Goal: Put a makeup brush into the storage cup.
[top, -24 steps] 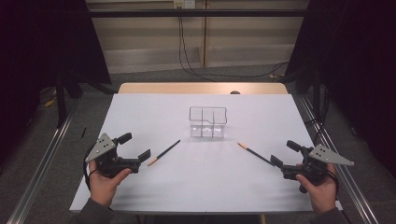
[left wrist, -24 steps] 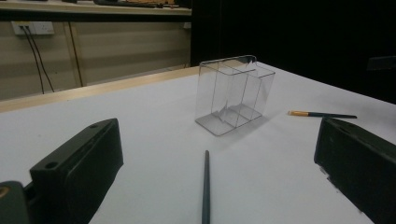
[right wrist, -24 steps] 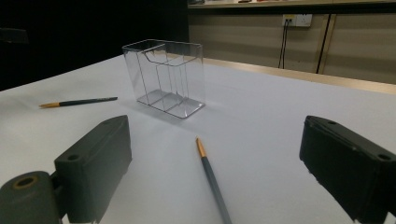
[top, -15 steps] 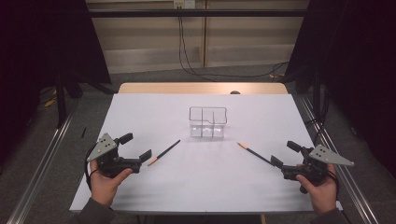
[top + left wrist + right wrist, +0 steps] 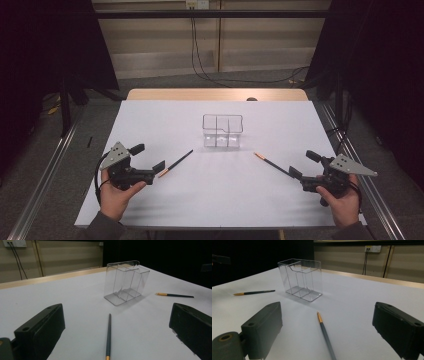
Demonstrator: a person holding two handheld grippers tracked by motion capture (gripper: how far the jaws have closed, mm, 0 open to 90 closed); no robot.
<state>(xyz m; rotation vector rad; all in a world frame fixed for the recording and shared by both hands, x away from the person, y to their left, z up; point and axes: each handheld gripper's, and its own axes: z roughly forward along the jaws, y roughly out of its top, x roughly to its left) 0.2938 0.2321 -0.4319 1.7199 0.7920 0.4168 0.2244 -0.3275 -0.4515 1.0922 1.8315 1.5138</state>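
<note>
A clear plastic organiser box (image 5: 222,131) with several compartments stands upright at the middle of the white table (image 5: 165,120). Two dark pencils with orange ends lie in front of it. The left pencil (image 5: 176,163) lies just ahead of my left gripper (image 5: 148,157), which is open and empty. In the left gripper view this pencil (image 5: 108,336) runs between the two wide-apart jaws toward the box (image 5: 126,282). The right pencil (image 5: 272,163) lies just ahead of my right gripper (image 5: 304,164), also open and empty, and the right gripper view has that pencil (image 5: 325,335) between its jaws.
The table's wooden far edge (image 5: 215,94) borders a floor with cables. Metal rails (image 5: 45,180) run along both sides of the table. Dark curtains hang at left and right. White tabletop surrounds the box on all sides.
</note>
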